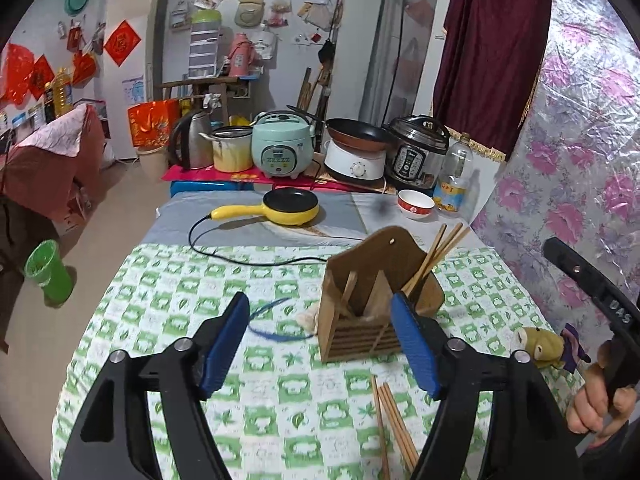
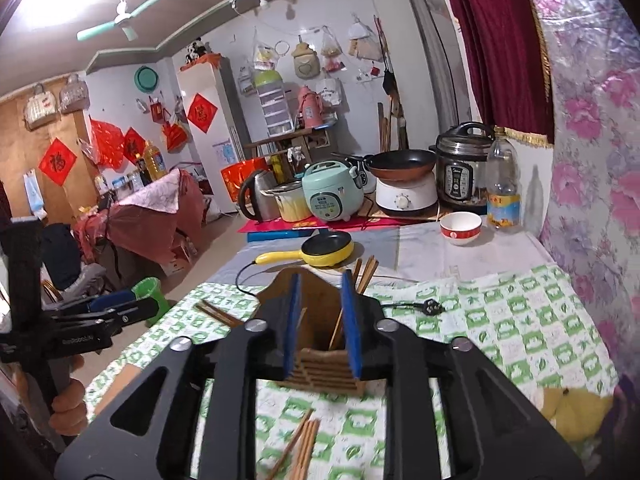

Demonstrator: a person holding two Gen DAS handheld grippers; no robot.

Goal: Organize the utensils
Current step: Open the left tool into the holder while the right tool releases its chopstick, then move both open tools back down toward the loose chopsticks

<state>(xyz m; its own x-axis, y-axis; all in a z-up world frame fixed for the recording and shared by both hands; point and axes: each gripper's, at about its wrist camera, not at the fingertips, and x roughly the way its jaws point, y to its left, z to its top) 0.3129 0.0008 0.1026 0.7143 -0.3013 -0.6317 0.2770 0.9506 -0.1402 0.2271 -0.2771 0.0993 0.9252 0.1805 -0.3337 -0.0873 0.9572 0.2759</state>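
The wooden utensil holder [image 1: 372, 300] stands upright on the tabletop [image 1: 180, 320], which is covered by a green-and-white checked cloth. Several chopsticks [image 1: 440, 252] already lean in its right-hand compartment, tips rising above the rim. A loose bundle of chopsticks [image 1: 390, 424] lies flat on the cloth just in front of the holder, unsorted.

The left gripper [image 1: 320, 344] is released, its blue pads spread wide with nothing between them; the right pad overlaps the holder's front corner in the left wrist view, but contact cannot be confirmed. The right gripper [image 2: 322, 320] stands partly open and empty, its narrow gap framing the holder's middle from the near side. No pad presses on anything in either view. The person's hand [image 1: 600, 404] grips the right tool's handle at the frame edge.

Judgement: the work stands between placements. One batch is housed; both grippers are free and positioned near the holder, with the loose bundle below and ahead of them.

The next move, as assessed, calls for one gripper to drop to the loose chopsticks, close across their shafts near mid-length, lift them, tilt them toward vertical and feed them into a compartment. The sticks lie slightly fanned, so a clean pinch on all at once looks doubtful. The other gripper may need to steady the light holder against tipping.

Also on the cloth: a blue feather [image 1: 272, 320] left of the holder and a small plush toy [image 1: 540, 346] to its right, clear of the work.
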